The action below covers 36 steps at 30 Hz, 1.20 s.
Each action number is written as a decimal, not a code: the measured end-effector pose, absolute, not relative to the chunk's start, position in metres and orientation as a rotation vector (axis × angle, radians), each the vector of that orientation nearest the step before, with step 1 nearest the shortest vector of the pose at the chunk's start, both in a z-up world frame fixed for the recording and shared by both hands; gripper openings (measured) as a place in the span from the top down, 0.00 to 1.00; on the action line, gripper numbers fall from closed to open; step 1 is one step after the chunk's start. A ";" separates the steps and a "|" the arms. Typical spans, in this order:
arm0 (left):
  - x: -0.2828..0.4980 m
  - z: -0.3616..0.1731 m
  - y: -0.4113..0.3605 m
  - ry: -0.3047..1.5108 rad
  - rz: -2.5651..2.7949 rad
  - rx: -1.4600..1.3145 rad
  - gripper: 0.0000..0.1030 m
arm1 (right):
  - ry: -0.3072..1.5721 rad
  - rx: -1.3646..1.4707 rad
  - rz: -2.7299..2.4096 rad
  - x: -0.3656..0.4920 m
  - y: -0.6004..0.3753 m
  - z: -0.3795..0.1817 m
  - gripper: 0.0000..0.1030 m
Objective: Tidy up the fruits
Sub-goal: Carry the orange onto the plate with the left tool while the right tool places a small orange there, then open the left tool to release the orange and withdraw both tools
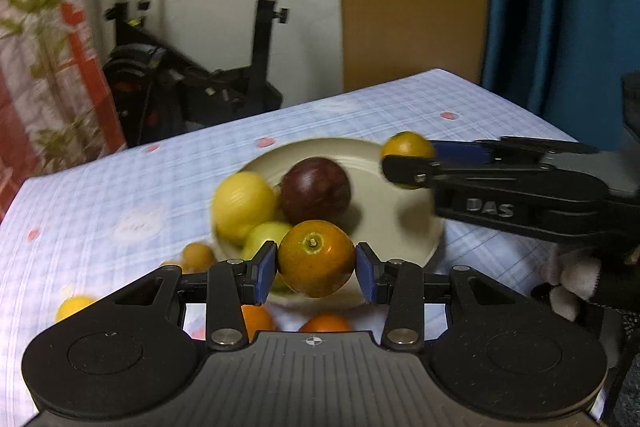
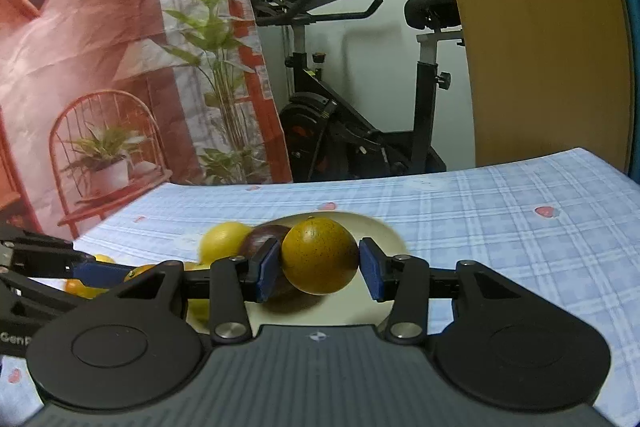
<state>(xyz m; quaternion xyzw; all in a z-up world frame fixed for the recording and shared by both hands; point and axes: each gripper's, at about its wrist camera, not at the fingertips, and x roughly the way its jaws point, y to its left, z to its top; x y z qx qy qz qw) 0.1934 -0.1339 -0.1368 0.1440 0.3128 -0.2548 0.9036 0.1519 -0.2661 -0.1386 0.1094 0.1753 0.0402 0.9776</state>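
Gripping an orange (image 1: 316,258) between its blue pads (image 1: 265,271), the left gripper (image 1: 316,269) hangs over the near rim of a cream plate (image 1: 416,223); its jaws stand only part open, closed in on the fruit from both sides. On the plate lie a yellow fruit (image 1: 244,205), a dark purple fruit (image 1: 316,191) and a green one (image 1: 266,237), bunched together and touching. Loose oranges (image 1: 198,256) sit on the checked cloth (image 1: 100,203) just off the plate's left and near edges, partly hidden behind the gripper.

From the right wrist view, the right gripper (image 2: 320,263) likewise clamps a second, speckled orange (image 2: 320,255) between its pads, jaws partly open around it, above the plate (image 2: 390,233) and in front of the purple fruit (image 2: 264,239). In the left wrist view that gripper (image 1: 408,165) reaches in from the right, its orange (image 1: 408,147) over the plate's far right rim. A gloved hand (image 1: 572,279) shows beneath it.

An exercise bike (image 2: 360,99) stands beyond the table.
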 end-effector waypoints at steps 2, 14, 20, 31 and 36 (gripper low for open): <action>0.197 -0.142 -0.143 0.648 -0.539 0.335 0.57 | 0.367 0.227 0.076 0.158 -0.272 -0.143 0.56; 0.210 -0.157 -0.164 0.684 -0.562 0.423 0.57 | 0.415 0.292 0.086 0.197 -0.296 -0.155 0.55; 0.215 -0.160 -0.169 0.680 -0.557 0.439 0.57 | 0.428 0.297 0.072 0.202 -0.299 -0.157 0.55; 0.211 -0.141 -0.157 0.671 -0.552 0.341 0.55 | 0.366 0.391 0.063 0.190 -0.315 -0.159 0.42; 0.205 -0.121 -0.130 0.665 -0.526 0.231 0.55 | 0.352 0.423 0.059 0.185 -0.320 -0.157 0.42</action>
